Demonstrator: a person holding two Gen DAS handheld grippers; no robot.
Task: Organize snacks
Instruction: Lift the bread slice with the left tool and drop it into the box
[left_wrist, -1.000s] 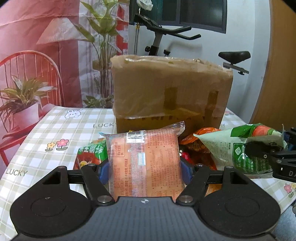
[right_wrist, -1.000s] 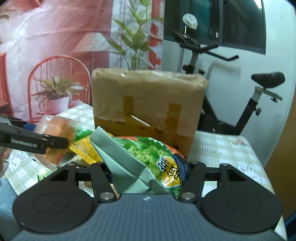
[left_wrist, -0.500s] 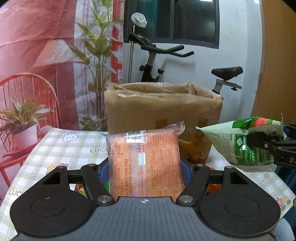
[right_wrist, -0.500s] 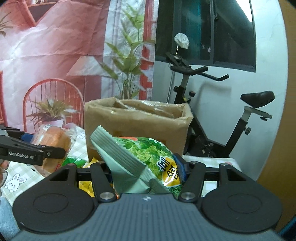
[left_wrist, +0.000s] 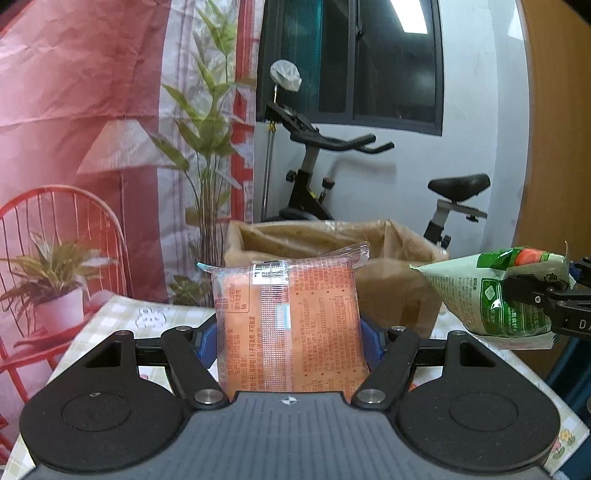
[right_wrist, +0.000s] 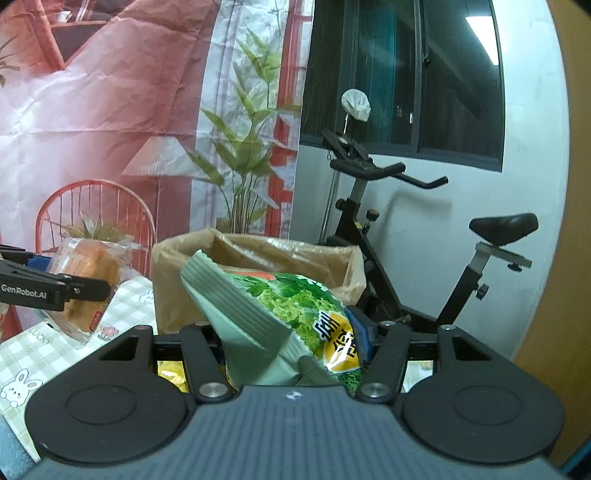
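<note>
- Jaws of the left gripper (left_wrist: 290, 332) clench an orange packet (left_wrist: 290, 325), held above the desk (left_wrist: 110, 325).
- Right gripper (right_wrist: 295, 332) jaws grasp a green bag (right_wrist: 295, 314).
- Beyond both, an open box (left_wrist: 399, 280) stands on the desk's far edge.

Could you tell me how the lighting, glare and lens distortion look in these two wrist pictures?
Left wrist view: dim indoor light, ceiling lamps mirrored in the dark window, wooden door edge bowed by fisheye. Right wrist view: glare on the glossy green crisp bag, corners vignetted black.
</note>
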